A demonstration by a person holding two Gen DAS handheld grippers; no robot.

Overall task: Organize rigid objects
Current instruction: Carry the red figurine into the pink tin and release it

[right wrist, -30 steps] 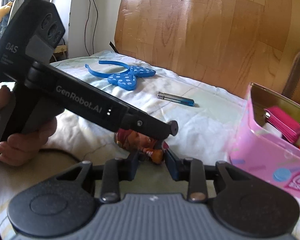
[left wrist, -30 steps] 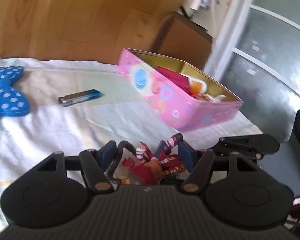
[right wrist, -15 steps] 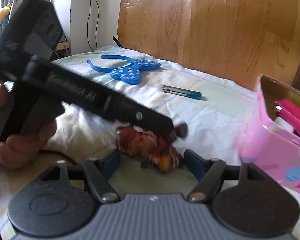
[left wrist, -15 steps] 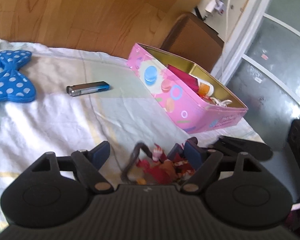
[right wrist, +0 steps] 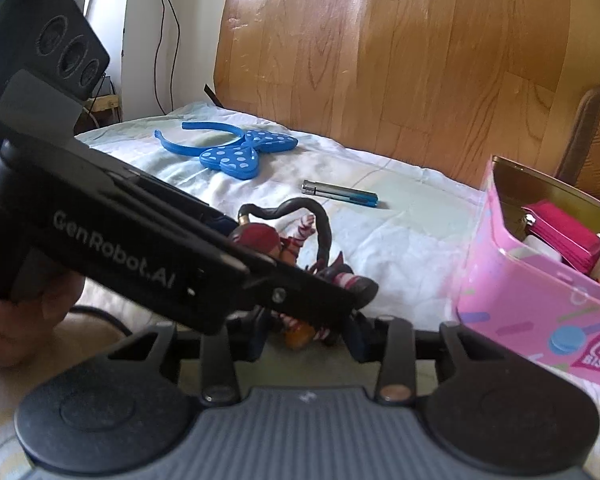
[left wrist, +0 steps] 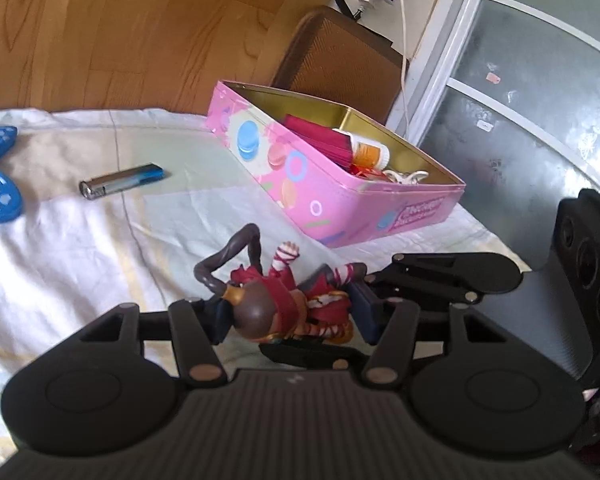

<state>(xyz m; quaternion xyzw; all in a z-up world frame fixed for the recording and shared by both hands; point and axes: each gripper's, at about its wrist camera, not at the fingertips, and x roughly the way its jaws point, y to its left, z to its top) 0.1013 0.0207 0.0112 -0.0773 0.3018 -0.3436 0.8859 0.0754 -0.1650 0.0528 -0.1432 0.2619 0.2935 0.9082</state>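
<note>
Left gripper (left wrist: 294, 314) jaws just closed onto the red figurine (left wrist: 284, 304), gripping it above the bedsheet (left wrist: 80, 260). Right gripper (right wrist: 306, 332) jaws closed in narrowly around its lower end (contact unclear). Pink biscuit tin (left wrist: 300, 184) nearby.

"genrobot.ai" on left gripper (right wrist: 300, 322) side, "biscu" on pink tin (right wrist: 540, 312)

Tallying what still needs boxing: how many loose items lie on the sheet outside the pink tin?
3: the figurine between both grippers' jaws, the lighter mid-sheet, and the blue bow headband at the far end. Others may be hidden behind the grippers.
</note>
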